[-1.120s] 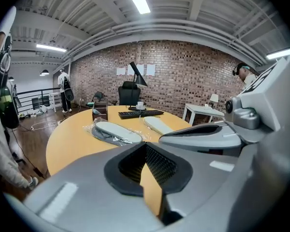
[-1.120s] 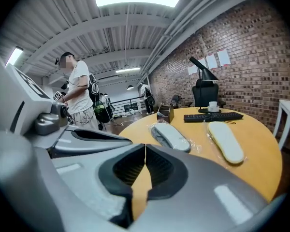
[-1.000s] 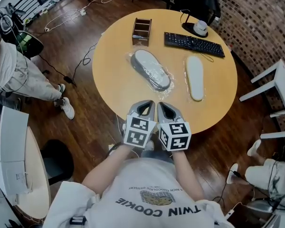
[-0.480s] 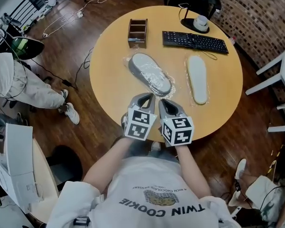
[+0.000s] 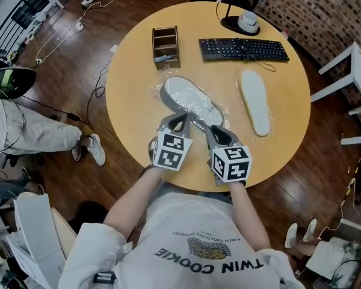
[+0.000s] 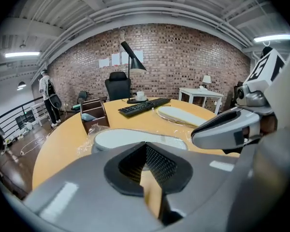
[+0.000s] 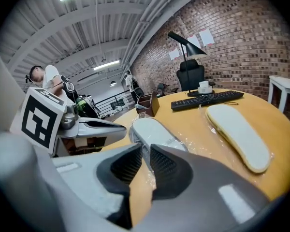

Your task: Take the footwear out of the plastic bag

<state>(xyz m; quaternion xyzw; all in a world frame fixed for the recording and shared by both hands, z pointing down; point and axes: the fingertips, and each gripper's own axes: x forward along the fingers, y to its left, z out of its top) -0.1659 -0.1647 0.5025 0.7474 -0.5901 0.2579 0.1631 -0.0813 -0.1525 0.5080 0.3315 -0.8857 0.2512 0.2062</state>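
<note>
While both grippers hover over near edge of table (image 5: 132,101), aim for loose film, not shoe body.
- Left gripper (image 5: 182,120): jaws together, empty (part them before pinch).
- Right gripper (image 5: 219,134): jaws narrowly apart, just been opening, nothing between.
- Grey shoe (image 5: 189,101) inside plastic bag (image 5: 158,89), table centre, 12 o'clock from grippers, near.
- Judgement: pin bag with one gripper, draw shoe out with other.
- Count: footwear two, pale shoe (image 5: 256,101) at 3 o'clock of grey, also film-wrapped; grippers two; keyboard (image 5: 243,49) one; wooden organiser (image 5: 166,44) one.

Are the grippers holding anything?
Nothing. The left gripper is shut and empty; the right gripper has just been opening its jaws, with nothing between them.
</note>
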